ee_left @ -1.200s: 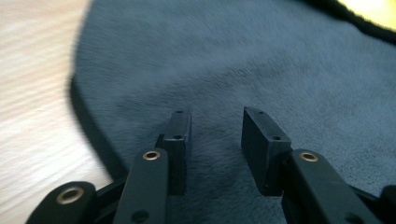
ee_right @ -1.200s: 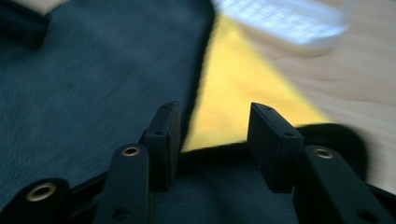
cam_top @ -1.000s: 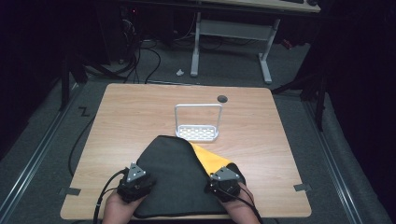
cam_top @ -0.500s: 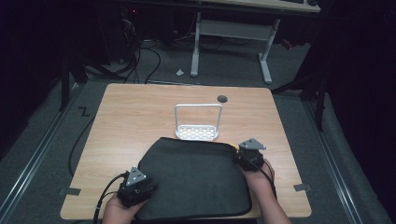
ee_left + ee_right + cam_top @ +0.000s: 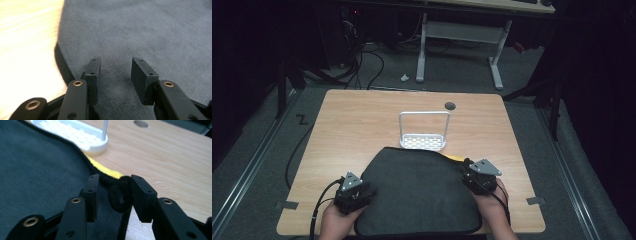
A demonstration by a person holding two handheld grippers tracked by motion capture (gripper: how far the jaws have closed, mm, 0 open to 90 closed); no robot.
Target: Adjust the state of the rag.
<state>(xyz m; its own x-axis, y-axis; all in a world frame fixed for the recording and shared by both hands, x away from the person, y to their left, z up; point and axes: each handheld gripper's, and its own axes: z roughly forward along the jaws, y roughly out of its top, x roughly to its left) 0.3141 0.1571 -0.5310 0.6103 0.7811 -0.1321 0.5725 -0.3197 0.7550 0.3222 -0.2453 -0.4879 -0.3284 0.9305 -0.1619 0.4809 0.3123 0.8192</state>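
The left claw [image 5: 353, 192] is seen at the near left side of the big dark grey soft cloth [image 5: 419, 195]. In the left gripper view its two black jaws are held apart over the fuzzy grey cloth [image 5: 140, 35], and nothing is pinched between them. The rounded edge of the cloth is seen just to the left of the jaws, with the pale wooden counter [image 5: 27, 45] beside it.

The right claw [image 5: 479, 176] is seen at the far right corner of the cloth. In the right gripper view its jaws are also apart. A curled-up bit of the black cloth edge [image 5: 121, 193] sits between them and touches the right jaw, but it is not squeezed tight. A thin strip of yellow [image 5: 103, 168] is seen poking out from under the cloth just past the jaws.

The cloth is spread flat on the near half of the wooden counter [image 5: 362, 125], between the two hands. It is roughly as wide as it is deep, and its near edge reaches the near rim of the counter.

Just past the far edge of the cloth stands a small white plastic rack with a tall wire hoop [image 5: 424, 131]. Its holed base is touched or almost touched by the cloth. A small dark round hole [image 5: 450, 106] is seen in the counter farther back.
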